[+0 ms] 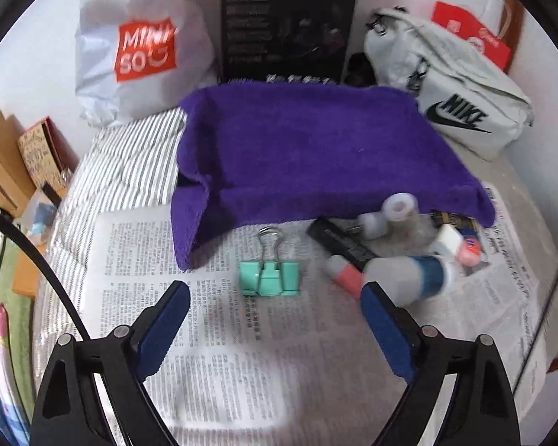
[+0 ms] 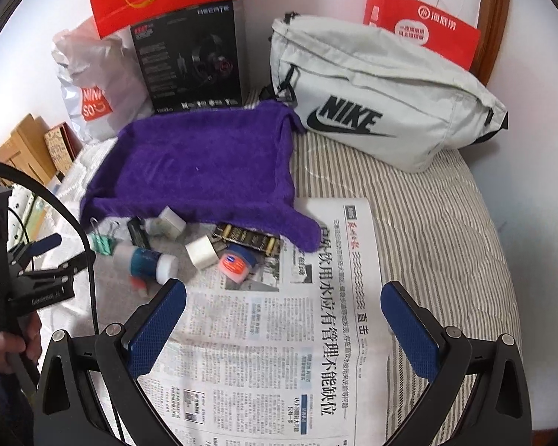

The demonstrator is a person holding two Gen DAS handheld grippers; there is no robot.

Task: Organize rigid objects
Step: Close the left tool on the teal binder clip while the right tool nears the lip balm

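The left claw (image 1: 275, 293) stands wide with nothing between its pads, pointing down at a newspaper (image 1: 219, 353). A green binder clip (image 1: 269, 274) lies just ahead of it, between the fingertips' lines. Past its right finger lies a white bottle (image 1: 409, 275), then a black bar (image 1: 340, 239) and small jars at the edge of a purple towel (image 1: 316, 148). The right claw (image 2: 283, 297) is also wide and empty above the newspaper; a pink-lidded tin (image 2: 233, 265) and white cube (image 2: 201, 252) lie ahead of it to the left.
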